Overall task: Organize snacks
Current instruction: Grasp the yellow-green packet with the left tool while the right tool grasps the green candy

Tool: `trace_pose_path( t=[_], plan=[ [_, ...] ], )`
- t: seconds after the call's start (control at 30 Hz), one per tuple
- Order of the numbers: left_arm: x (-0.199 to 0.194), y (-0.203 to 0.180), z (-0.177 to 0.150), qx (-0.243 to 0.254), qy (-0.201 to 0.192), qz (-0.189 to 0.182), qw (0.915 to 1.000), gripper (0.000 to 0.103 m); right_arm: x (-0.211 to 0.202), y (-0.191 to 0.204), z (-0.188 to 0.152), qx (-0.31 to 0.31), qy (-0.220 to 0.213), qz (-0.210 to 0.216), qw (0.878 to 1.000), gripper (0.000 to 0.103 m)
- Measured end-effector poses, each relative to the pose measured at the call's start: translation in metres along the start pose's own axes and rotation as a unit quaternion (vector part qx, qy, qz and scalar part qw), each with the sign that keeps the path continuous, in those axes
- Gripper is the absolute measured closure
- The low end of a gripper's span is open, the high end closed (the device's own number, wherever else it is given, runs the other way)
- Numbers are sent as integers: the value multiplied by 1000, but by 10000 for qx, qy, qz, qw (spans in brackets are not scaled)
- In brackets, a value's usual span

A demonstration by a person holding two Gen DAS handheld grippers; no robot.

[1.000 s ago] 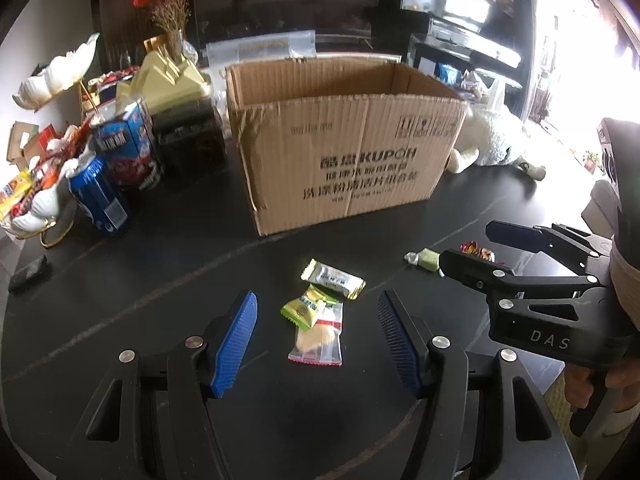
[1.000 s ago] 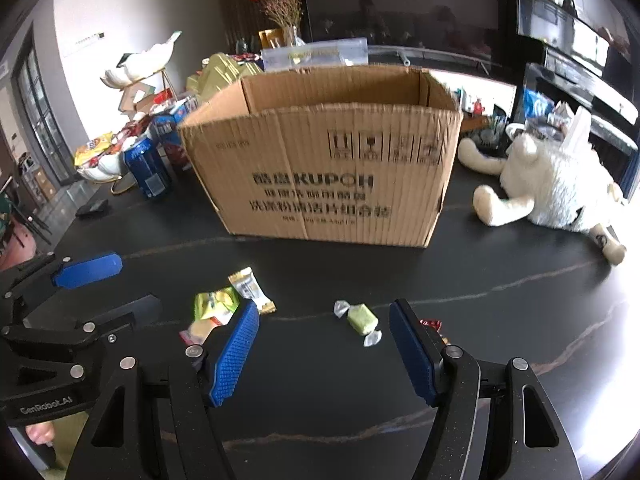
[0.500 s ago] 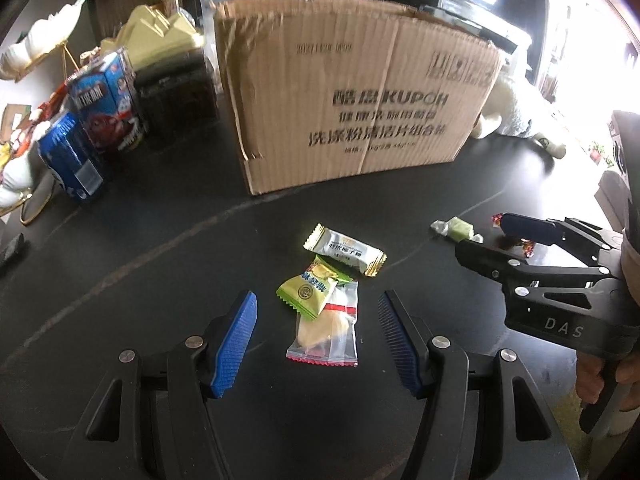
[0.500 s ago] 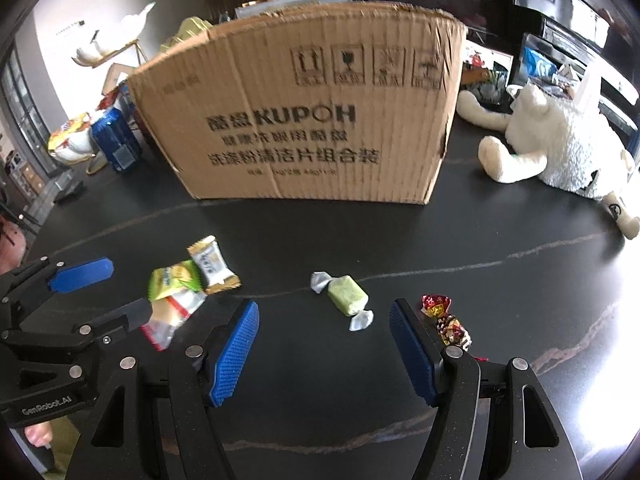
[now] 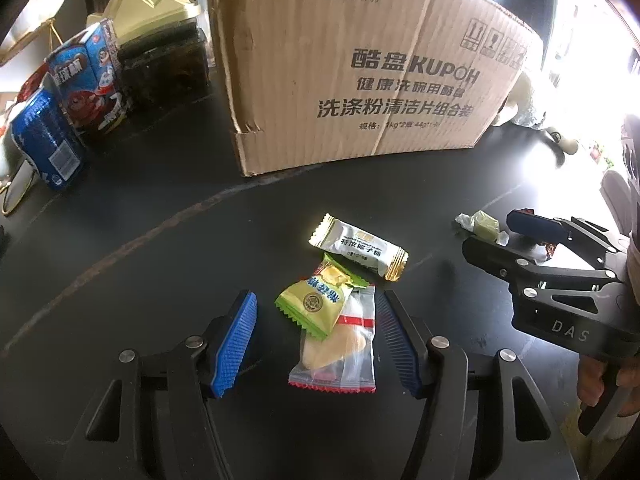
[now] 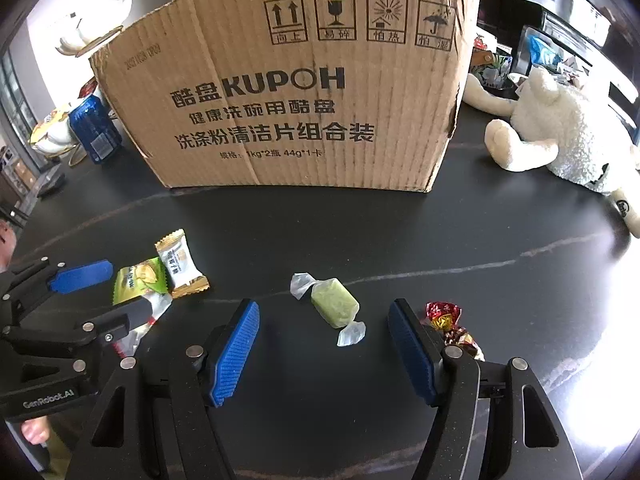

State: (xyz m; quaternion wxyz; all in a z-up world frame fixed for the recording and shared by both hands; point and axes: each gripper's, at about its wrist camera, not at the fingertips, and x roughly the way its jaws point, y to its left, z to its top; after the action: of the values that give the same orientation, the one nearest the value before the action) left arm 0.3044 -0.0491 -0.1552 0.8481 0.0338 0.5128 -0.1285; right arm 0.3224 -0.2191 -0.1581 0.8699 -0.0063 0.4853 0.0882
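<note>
Three wrapped snacks lie in a loose pile on the black table: a clear packet with a yellow piece (image 5: pixel 340 344), a green packet (image 5: pixel 316 304) on top of it, and a white and gold candy (image 5: pixel 360 246) behind. My left gripper (image 5: pixel 316 320) hangs open low over the pile, its blue pads either side of the clear and green packets without touching them. A green candy in a clear twist wrapper (image 6: pixel 332 306) lies between the blue pads of my open right gripper (image 6: pixel 324 322). A red and gold candy (image 6: pixel 444 318) sits just outside its right finger. Behind stands a cardboard box (image 5: pixel 360 72).
Blue snack boxes (image 5: pixel 88 84) and a blue can (image 5: pixel 44 144) stand left of the box, beside a dark container (image 5: pixel 164 64). A white plush toy (image 6: pixel 560 136) lies to the box's right. A person's hand (image 5: pixel 596 380) holds the right gripper's handle.
Both grippers have sunk toward the table and tilted further down; the snacks now lie between their pads and the box fills the upper view. Neither gripper's jaws have visibly moved.
</note>
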Motion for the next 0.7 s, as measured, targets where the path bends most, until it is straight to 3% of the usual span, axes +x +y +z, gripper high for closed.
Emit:
trace_pose_path(
  t=[0.23,0.3,0.53,0.57,0.7],
  plan=[
    [6,1,2,-52,33,-60,10000,57,3,-4,1,53,3,42,10000,44],
    [5,1,1,-77,22,-75,9999,68,3,-2,2,37,-14,40,10000,52],
    [0,1,-2,-92,-57,-100,9999,77,1,-1,0,92,-28,114,9999,83],
    [-2,2,-2,-100,-73,-114,9999,83,0,-1,0,107,-27,126,9999,83],
    [-5,-2,0,-106,-131,-131,9998,83,-6,2,1,86,-100,155,9998,83]
  ],
)
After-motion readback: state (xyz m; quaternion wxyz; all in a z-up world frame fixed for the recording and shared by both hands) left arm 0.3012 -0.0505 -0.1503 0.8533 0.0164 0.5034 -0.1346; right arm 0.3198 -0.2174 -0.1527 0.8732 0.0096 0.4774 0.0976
